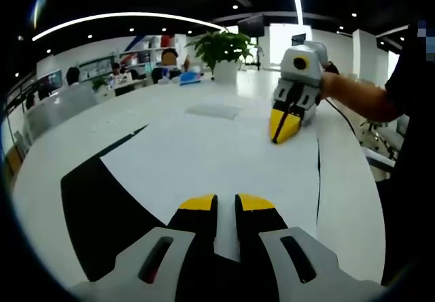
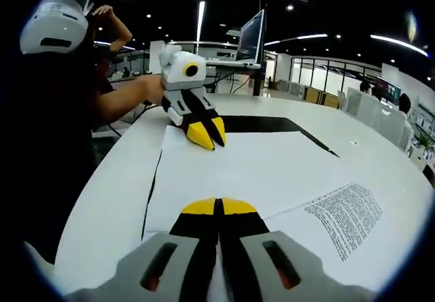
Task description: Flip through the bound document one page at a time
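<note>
White paper of the bound document [image 2: 258, 169] lies flat on the white surface [image 1: 170, 105], mid-frame in both views. The left hand-held gripper [image 1: 226, 203] pinches a sheet between nearly closed jaws; the right hand-held gripper [image 2: 218, 207] is closed at the near edge, apparently also on paper. Risk: lifting several sheets together, or tearing a page if both grippers pull apart.

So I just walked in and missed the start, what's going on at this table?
A person holds a gripper in each hand over a bound document lying on a white table. The left gripper and right gripper both rest their tips on a blank white page, one at each side. A page with printed text lies next to the right gripper. No page is lifted.
</note>
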Demonstrator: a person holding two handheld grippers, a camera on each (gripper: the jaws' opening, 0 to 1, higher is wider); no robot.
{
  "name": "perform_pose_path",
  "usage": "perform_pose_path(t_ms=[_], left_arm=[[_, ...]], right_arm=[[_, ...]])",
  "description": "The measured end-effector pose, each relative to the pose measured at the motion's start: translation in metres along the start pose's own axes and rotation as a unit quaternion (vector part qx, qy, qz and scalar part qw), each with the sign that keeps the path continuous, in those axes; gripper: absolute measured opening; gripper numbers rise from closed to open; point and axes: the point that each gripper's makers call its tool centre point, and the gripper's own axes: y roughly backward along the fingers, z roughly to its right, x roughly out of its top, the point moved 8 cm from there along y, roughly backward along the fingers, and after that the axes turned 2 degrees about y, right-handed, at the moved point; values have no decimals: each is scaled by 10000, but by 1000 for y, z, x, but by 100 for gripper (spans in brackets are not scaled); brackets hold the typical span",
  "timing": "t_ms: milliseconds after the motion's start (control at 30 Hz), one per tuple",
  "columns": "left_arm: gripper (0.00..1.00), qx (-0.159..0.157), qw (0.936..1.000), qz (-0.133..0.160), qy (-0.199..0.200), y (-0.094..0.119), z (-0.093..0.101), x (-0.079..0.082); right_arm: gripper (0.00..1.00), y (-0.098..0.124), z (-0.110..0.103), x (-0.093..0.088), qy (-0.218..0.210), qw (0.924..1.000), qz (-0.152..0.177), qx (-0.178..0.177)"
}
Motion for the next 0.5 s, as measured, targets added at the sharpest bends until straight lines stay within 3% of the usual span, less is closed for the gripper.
perform_pose_path(t_ms=[300, 500], left_arm=[[14, -11, 10000, -11, -12, 0, 0, 0], [10, 2, 9999, -59, -150, 0, 5, 1]], right_arm=[[2, 1, -26, 0, -327, 9993, 62, 138], [2, 1, -39, 5, -344, 9992, -158, 91]])
